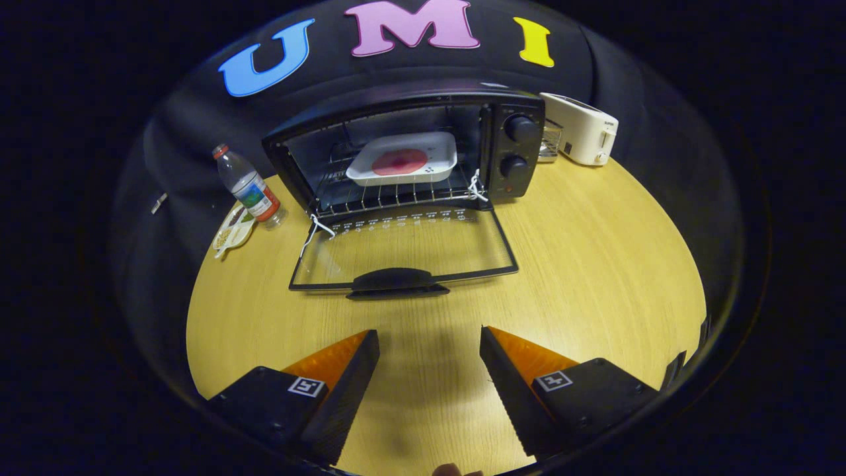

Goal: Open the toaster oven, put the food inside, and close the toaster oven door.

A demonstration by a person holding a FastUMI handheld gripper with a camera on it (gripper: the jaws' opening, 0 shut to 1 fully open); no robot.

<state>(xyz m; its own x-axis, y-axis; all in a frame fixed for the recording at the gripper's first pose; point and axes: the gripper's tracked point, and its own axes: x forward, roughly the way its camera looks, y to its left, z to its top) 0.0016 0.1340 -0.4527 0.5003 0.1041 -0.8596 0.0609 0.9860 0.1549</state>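
Observation:
A black toaster oven (509, 142) stands at the back of the round wooden table (595, 264). Its glass door (403, 254) lies folded down flat toward me, handle (396, 283) at the near edge. Inside, on the wire rack (390, 195), sits a white dish (403, 158) holding a round pink piece of food (399, 161). My gripper (429, 340) hovers over the table a short way in front of the door handle. It is open, with nothing between its orange-and-black fingers (344, 370).
A plastic water bottle (248, 187) and a small snack packet (232, 231) lie left of the oven. A white toaster (585, 129) stands to its right, with a small metal rack (548, 142) between them. Bare tabletop stretches right of the door.

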